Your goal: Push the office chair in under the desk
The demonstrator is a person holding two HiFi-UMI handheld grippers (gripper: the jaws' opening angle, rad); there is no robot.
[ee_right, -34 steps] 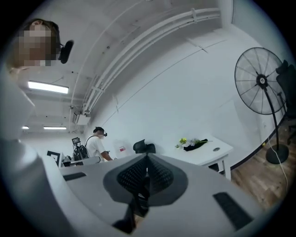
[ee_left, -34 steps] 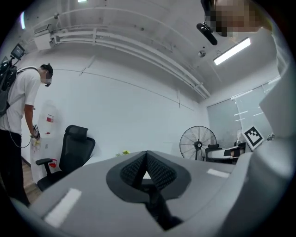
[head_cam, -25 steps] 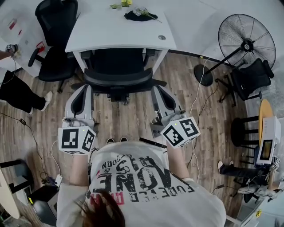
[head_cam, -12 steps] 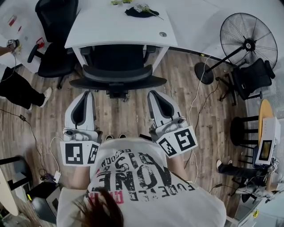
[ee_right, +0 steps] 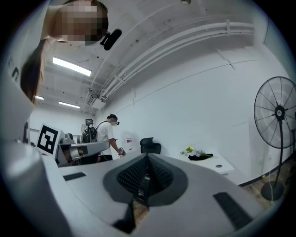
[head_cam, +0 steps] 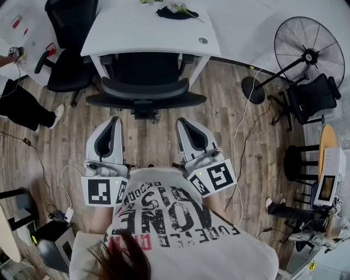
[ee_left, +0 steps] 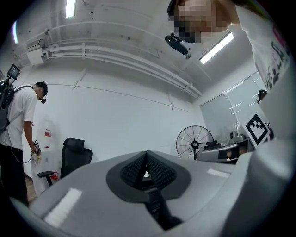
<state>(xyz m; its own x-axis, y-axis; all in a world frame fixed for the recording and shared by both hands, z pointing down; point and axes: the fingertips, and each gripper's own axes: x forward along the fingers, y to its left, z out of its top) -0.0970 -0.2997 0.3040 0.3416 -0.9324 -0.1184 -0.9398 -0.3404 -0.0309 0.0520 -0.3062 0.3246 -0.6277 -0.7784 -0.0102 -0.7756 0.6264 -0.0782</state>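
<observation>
The black office chair [head_cam: 145, 94] stands tucked under the white desk [head_cam: 142, 35]; its curved backrest shows at the desk's near edge. My left gripper [head_cam: 115, 120] and right gripper [head_cam: 180, 121] hover over the wood floor a short way in front of the backrest, apart from it. Both point toward the chair. In the left gripper view the left gripper [ee_left: 147, 163] has its pads pressed together with nothing between them. The right gripper [ee_right: 147, 170] shows the same in the right gripper view, with the desk [ee_right: 210, 162] beyond it.
A second black chair [head_cam: 68, 60] and a person [head_cam: 22, 106] are at the left. A standing fan [head_cam: 306, 46], another chair [head_cam: 311, 95] and a black stool [head_cam: 298, 161] crowd the right. A cable [head_cam: 240, 126] runs along the floor. A dark cloth with flowers [head_cam: 174, 12] lies on the desk.
Both grippers have drawn back from the chair's backrest toward the person. The chair has stayed under the desk.
</observation>
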